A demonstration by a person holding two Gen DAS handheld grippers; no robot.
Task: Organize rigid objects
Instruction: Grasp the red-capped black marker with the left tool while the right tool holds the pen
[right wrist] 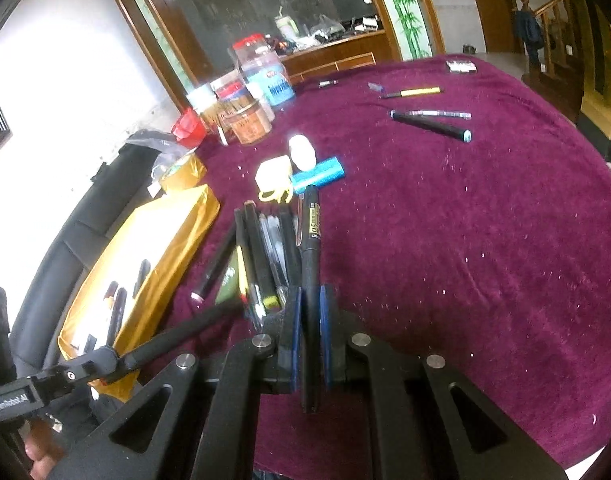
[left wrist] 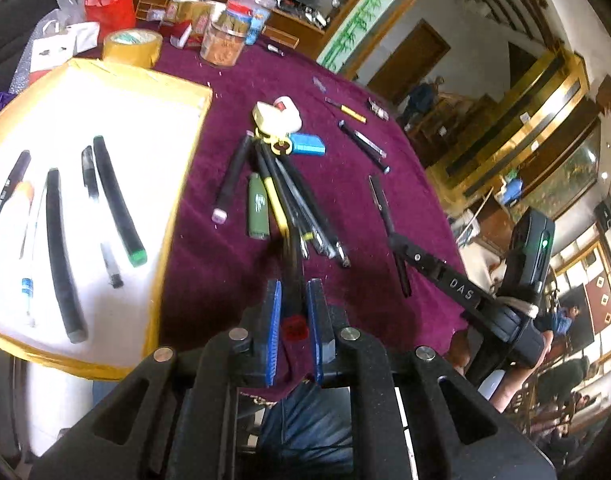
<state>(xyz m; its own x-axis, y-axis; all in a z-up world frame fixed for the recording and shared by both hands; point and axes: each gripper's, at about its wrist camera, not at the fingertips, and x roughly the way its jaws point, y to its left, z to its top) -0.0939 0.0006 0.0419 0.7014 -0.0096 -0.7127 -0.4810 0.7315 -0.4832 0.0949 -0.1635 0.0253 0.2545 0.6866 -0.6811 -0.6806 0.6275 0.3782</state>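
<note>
My left gripper (left wrist: 294, 286) is shut on a dark pen with a red end (left wrist: 292, 280), held over the maroon table near a pile of pens (left wrist: 301, 208). My right gripper (right wrist: 310, 292) is shut on a black marker pen (right wrist: 311, 264) that points forward over the same pile (right wrist: 261, 252). The right gripper's body shows in the left wrist view (left wrist: 445, 276). A white tray with a yellow rim (left wrist: 185, 152) lies to the left and holds several pens (left wrist: 117, 200). A green lighter (left wrist: 258, 210) lies in the pile.
A blue box (left wrist: 307, 148), a white and yellow tape dispenser (left wrist: 277, 118) and loose pens (left wrist: 363, 146) lie further out on the cloth. Jars (left wrist: 225, 36), a tape roll (left wrist: 131, 46) and a red bag (left wrist: 111, 4) stand at the back left.
</note>
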